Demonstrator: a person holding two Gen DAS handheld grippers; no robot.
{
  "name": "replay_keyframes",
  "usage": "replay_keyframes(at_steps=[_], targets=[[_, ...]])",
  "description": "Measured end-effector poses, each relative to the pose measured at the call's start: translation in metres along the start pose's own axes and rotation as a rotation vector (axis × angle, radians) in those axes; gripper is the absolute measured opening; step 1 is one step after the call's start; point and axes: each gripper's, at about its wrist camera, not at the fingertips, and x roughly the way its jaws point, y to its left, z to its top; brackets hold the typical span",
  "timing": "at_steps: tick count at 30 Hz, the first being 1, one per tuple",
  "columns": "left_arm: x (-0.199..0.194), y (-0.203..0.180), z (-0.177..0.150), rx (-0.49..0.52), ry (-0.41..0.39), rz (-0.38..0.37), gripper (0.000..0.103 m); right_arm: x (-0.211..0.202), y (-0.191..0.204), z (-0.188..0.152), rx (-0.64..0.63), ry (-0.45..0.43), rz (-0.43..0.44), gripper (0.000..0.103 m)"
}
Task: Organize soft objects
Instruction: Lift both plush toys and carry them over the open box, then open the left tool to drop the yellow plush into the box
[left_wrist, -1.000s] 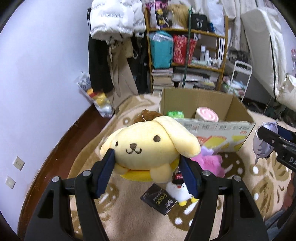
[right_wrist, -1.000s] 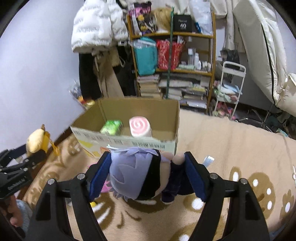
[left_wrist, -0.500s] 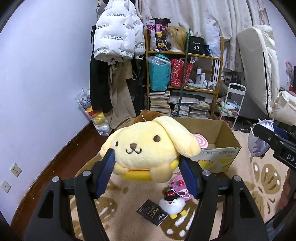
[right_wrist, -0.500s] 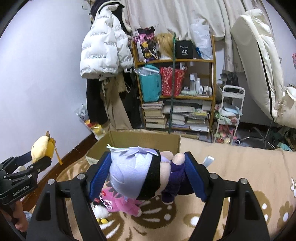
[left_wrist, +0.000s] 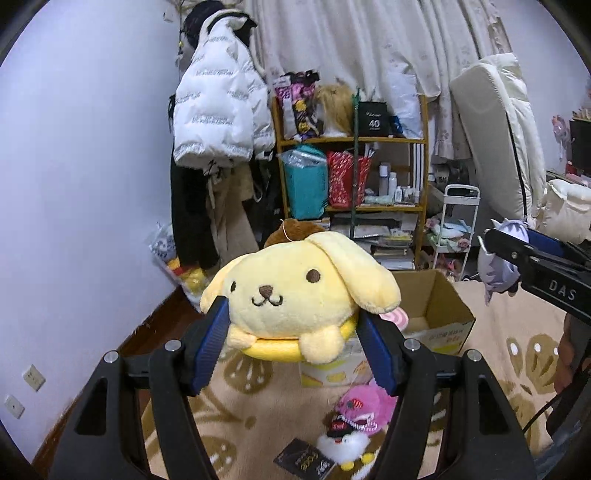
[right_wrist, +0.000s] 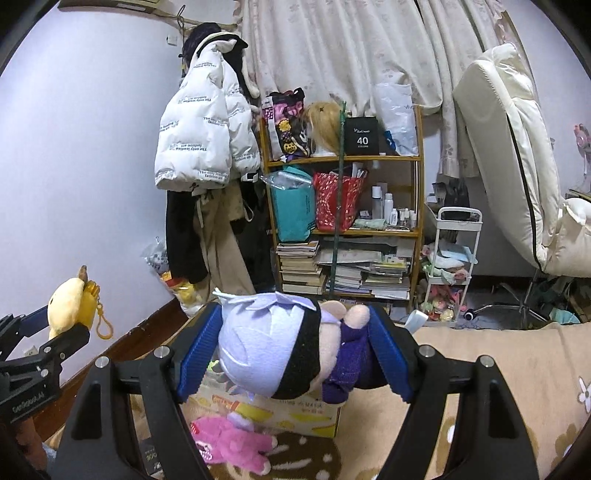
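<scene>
My left gripper is shut on a yellow dog plush, held high above the rug; it also shows at the left of the right wrist view. My right gripper is shut on a lavender-haired doll in purple clothes, also visible in the left wrist view. The cardboard box stands below on the rug, with a pink swirl plush inside. A pink plush and a small white penguin plush lie on the rug in front of the box.
A wooden shelf full of books and bags stands at the back wall beside hanging coats. A white trolley and a cream chair are at the right. A black card lies on the beige rug.
Both grippers have risen and tilted upward with their plushes. The box has dropped low in both views and is now mostly hidden behind the held toys.
</scene>
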Motion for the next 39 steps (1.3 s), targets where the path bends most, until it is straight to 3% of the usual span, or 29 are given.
replay_keyframes(at_steps=[9, 14, 27, 39], targets=[[0.026, -0.025, 0.019, 0.052, -0.074, -0.013, 0.067, 0.022, 0.004, 0.016, -0.057, -0.054, -0.01, 0.083], [0.053, -0.031, 0.022, 0.066, -0.042, -0.062, 0.067, 0.04, 0.007, 0.021, -0.08, -0.043, -0.001, 0.083], [0.103, -0.046, 0.002, 0.101, 0.049, -0.099, 0.067, 0.082, -0.002, -0.002, -0.083, 0.048, -0.015, 0.083], [0.133, -0.038, -0.013, 0.068, 0.133, -0.091, 0.068, 0.103, -0.004, -0.02, -0.093, 0.112, -0.014, 0.084]])
